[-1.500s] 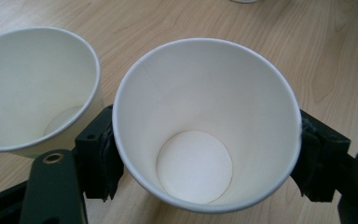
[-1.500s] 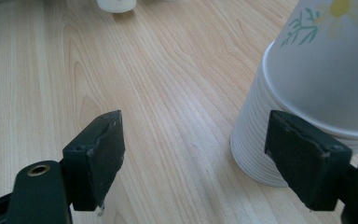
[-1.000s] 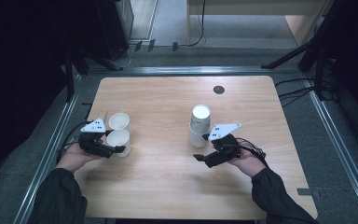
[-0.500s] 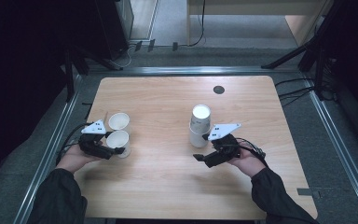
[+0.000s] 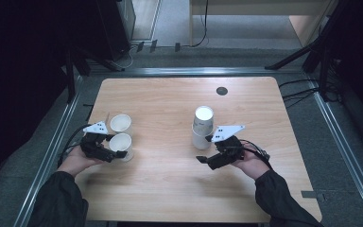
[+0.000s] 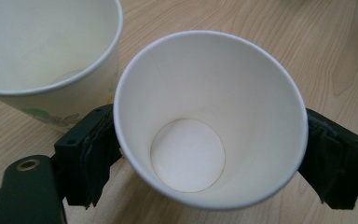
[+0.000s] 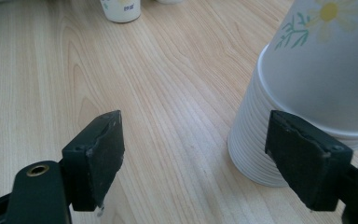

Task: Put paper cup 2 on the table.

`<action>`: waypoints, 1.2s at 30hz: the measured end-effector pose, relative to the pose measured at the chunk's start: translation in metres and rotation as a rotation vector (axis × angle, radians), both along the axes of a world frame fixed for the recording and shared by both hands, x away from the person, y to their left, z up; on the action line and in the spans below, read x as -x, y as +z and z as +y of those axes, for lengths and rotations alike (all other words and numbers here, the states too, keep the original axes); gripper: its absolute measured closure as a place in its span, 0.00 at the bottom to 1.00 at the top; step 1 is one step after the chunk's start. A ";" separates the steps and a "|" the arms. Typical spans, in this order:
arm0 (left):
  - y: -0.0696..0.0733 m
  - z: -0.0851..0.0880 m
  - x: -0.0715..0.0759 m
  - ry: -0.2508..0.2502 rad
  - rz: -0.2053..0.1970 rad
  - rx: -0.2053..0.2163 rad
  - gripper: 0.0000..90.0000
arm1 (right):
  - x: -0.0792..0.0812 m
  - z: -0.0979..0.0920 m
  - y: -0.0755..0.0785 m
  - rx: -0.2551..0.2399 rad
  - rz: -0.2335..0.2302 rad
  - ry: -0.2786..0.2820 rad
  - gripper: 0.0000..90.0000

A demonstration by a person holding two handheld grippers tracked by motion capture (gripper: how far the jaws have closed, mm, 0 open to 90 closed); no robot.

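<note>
Your left gripper (image 5: 118,153) has just been opening around the cup (image 5: 121,144), setting it at six o'clock of its neighbour (image 5: 120,123). Your right gripper (image 5: 203,158) stands wide, empty, beside the stack (image 5: 202,126).

Light wooden table (image 5: 170,189) with rounded corners is sitting on a grey floor; two upright white paper cups (image 5: 121,123) (image 5: 122,143) are standing side by side at its left, an inverted cup stack (image 5: 201,126) right of centre, a dark round grommet (image 5: 222,91) near the far edge.

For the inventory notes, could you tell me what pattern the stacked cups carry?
A yellow-and-green flower print on white stacked cups, clearest in the right gripper view.
</note>
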State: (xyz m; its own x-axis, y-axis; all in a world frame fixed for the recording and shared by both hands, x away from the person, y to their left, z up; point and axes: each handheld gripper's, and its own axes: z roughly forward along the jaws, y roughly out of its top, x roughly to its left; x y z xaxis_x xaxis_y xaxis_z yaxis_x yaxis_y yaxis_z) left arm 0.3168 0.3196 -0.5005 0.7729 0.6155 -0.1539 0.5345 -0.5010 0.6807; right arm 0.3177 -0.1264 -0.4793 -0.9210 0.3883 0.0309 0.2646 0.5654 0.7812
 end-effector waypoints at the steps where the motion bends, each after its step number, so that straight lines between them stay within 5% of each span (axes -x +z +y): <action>1: 0.001 0.000 0.000 0.001 0.008 0.006 0.14 | 0.000 0.000 0.000 0.000 0.001 0.000 0.22; 25: 0.029 0.007 0.007 0.018 -0.023 0.031 0.10 | -0.001 -0.002 0.001 -0.007 -0.001 0.009 0.22; 33: 0.048 -0.003 0.009 0.027 -0.082 0.026 0.11 | -0.002 -0.002 0.000 -0.010 0.011 0.026 0.22; 36: 0.049 -0.007 0.008 0.040 -0.065 0.022 0.11 | -0.002 -0.003 0.001 -0.015 0.008 0.031 0.22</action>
